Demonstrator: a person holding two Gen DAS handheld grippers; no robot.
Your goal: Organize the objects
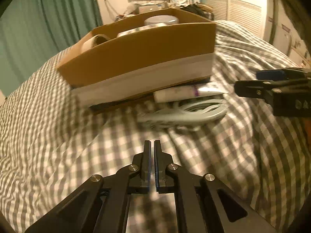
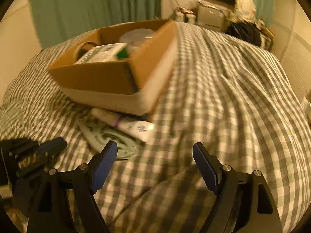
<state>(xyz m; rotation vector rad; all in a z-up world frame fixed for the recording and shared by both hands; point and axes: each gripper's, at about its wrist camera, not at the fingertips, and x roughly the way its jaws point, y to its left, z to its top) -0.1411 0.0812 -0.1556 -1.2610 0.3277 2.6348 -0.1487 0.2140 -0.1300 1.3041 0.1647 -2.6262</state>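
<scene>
Bed, covered by a rumpled grey-and-white checked cover [image 1: 58, 136]; bare fabric fills the whole right side in the right wrist view, open as far as the bed's far edge. Cardboard box [image 1: 140, 54], open-topped with a pale band along its base, sits toward the far left of the bed; inside it are a roll of tape [image 1: 93, 40], a round lidded tub [image 1: 161, 20] and a green-and-white carton [image 2: 105, 53] (contents partly blurred). White tube [image 1: 186, 92] with purple print lies touching the box's near bottom edge, one end tucked under it. Pale grey scissors [image 1: 190, 112] lie just in front of the tube, handles toward the right. Left claw [image 1: 152, 147]: fingers nearly together, gripping nothing, over bare cover short of the scissors. Right claw [image 2: 155, 155]: fingers wide apart, empty, its left finger near the scissor handles.
</scene>
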